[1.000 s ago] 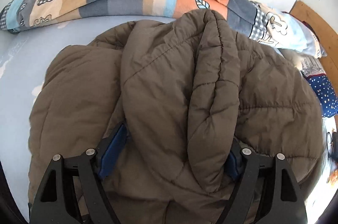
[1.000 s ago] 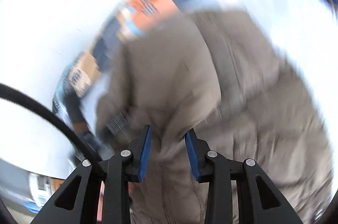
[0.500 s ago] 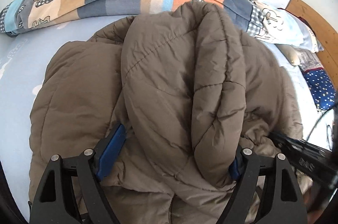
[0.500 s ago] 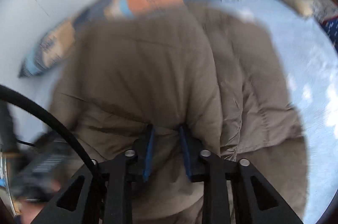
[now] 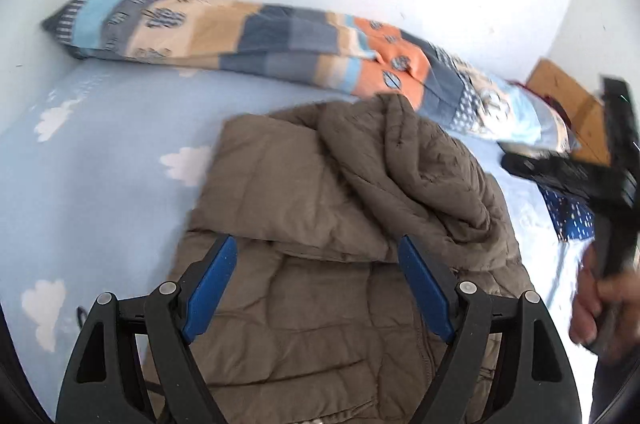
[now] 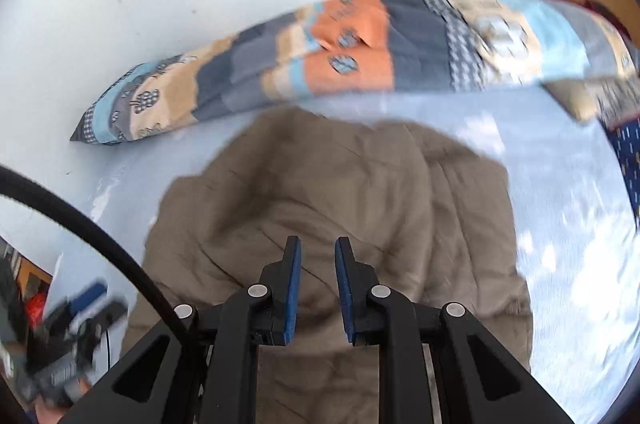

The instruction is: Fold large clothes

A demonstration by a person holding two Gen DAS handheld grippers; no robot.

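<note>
Hovering above the near part of the brown quilted puffer jacket [image 5: 344, 224], the left gripper [image 5: 316, 256] is standing with its blue-padded jaws spread wide and nothing between them. The right gripper [image 6: 317, 256] is showing only a narrow gap between its pads, and no fabric is caught there; it too is hanging clear of the jacket, which is lying just ahead of and beneath both tools.

The jacket is resting on the pale blue cloud-print bed sheet [image 5: 100, 159], its long axis running from the grippers toward the patchwork striped bolster pillow [image 5: 248, 35] along the wall. A bunched sleeve or hood fold [image 5: 432, 175] is piling up on the jacket's right half, its far tip just short of the pillow. By my judgement the right gripper is the nearer to that bunched fold, while the left is facing the flatter left panel.

No container is appearing in either view. A dark blue dotted cloth [image 5: 572, 220] is lying right of the jacket.
</note>
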